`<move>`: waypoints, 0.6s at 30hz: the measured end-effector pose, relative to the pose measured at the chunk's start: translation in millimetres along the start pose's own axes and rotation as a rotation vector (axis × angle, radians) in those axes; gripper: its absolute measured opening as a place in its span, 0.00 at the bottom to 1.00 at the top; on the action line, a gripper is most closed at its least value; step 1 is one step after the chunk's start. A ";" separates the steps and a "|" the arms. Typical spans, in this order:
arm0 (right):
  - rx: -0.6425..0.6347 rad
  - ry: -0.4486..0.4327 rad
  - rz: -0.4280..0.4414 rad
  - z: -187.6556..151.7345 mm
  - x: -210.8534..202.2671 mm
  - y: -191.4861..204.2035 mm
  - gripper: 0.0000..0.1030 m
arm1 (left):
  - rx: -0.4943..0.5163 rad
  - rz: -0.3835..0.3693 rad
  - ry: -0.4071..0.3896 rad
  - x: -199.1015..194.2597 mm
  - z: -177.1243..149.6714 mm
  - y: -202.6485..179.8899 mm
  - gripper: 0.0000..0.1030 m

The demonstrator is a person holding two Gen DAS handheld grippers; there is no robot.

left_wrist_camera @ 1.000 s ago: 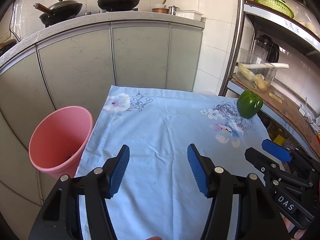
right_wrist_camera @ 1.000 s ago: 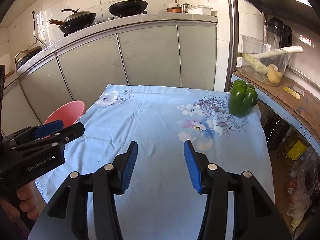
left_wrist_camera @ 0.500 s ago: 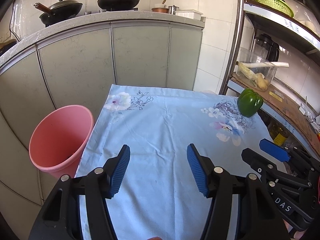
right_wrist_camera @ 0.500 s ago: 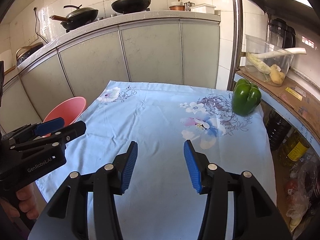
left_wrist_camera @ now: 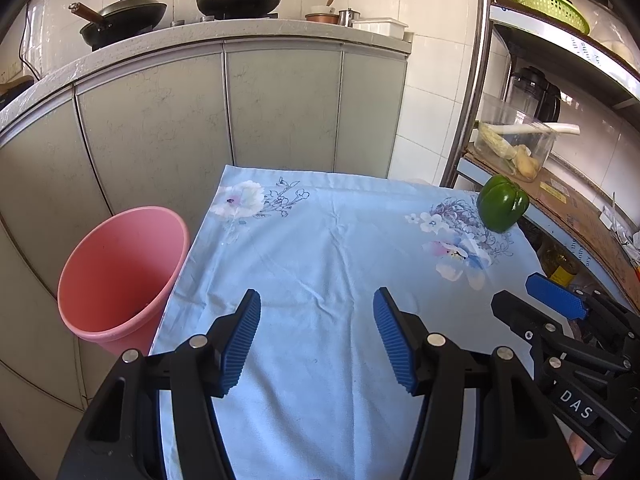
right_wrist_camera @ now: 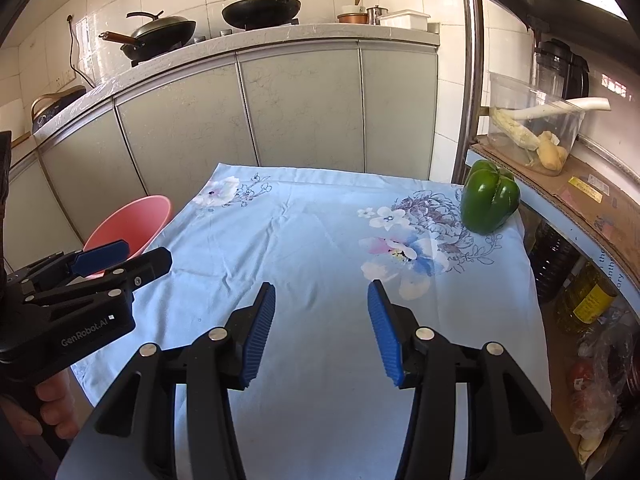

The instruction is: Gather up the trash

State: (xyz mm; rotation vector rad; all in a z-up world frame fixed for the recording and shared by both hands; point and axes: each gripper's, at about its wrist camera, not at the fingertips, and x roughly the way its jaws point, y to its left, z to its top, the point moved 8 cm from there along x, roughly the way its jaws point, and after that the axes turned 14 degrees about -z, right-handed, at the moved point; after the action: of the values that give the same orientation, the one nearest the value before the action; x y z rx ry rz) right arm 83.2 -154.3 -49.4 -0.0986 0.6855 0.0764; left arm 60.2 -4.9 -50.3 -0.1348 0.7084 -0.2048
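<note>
While nothing has shifted, my left tongs (left_wrist_camera: pixel 316 336) and right tongs (right_wrist_camera: pixel 320 330) hang half-open and empty, worktop (left_wrist_camera: pixel 320 256) showing only the pepper (left_wrist_camera: pixel 502 208), bin (left_wrist_camera: pixel 120 272) waiting.

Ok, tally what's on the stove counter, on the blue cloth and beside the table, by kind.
Woks on the counter: 2
Green peppers on the cloth: 1
Pink bins beside the table: 1
Total: 4
</note>
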 end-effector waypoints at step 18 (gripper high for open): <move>-0.004 -0.011 -0.006 0.5 -3.9 2.8 0.47 | -0.008 -0.010 -0.005 -1.6 -2.1 3.5 0.56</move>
State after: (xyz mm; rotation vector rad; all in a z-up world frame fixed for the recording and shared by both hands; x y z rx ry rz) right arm 80.2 -151.6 -46.6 -0.1045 0.6740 0.0726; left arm 58.1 -1.2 -51.6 -0.1467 0.7034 -0.2113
